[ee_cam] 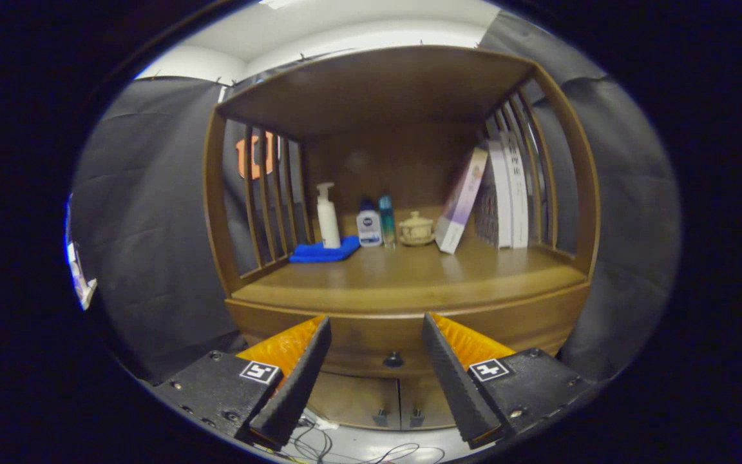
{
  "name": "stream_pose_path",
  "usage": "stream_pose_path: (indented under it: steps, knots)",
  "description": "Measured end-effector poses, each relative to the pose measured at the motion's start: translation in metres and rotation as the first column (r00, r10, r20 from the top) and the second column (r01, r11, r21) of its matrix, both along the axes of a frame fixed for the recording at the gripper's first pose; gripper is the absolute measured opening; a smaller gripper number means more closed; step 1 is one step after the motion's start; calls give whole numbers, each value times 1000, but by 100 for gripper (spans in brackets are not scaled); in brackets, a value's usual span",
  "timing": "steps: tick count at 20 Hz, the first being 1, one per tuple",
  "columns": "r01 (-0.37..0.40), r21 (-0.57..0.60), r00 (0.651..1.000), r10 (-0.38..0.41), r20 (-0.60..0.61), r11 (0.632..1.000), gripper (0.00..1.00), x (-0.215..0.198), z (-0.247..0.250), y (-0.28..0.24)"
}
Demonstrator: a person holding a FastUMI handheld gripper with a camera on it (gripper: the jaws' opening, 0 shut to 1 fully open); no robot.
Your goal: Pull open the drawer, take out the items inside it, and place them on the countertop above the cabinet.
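A brown wooden cabinet stands ahead of me. Its drawer [377, 335] is closed, with a small dark knob [393, 359] at the middle of the front. The knob lies beyond my gripper [376, 327], seen in the gap between the two fingers. The fingers [300, 377] are black with orange backs and stand wide apart, holding nothing. Above the drawer runs the countertop [409, 277], a bare wooden surface at its front. What is inside the drawer is hidden.
At the back of the countertop stand a white pump bottle [327, 216] on a blue cloth [323, 251], two small bottles [369, 223], a lidded ceramic pot [416, 229], a leaning box [460, 200] and books [506, 193]. Two lower doors [377, 403] sit beneath the drawer; cables [345, 448] lie on the floor.
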State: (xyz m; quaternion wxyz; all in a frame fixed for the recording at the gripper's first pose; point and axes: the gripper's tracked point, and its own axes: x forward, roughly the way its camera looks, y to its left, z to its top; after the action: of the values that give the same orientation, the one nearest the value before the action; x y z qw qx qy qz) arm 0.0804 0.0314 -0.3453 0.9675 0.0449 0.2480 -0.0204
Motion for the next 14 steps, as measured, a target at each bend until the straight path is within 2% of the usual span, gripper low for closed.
stream_pose_path:
  steps: [3, 5, 7, 10, 14]
  knots:
    - [12, -55, 999, -15, -52, 998, 83, 5, -32, -8]
    - [9, -87, 997, -15, -79, 996, 81, 10, -52, -8]
    - [12, -98, 995, -22, -98, 995, 78, 13, -65, -8]
    - [33, -117, 992, -47, -118, 993, 68, 20, -82, -15]
    - [54, -121, 990, -69, -123, 991, 47, 24, -91, -16]
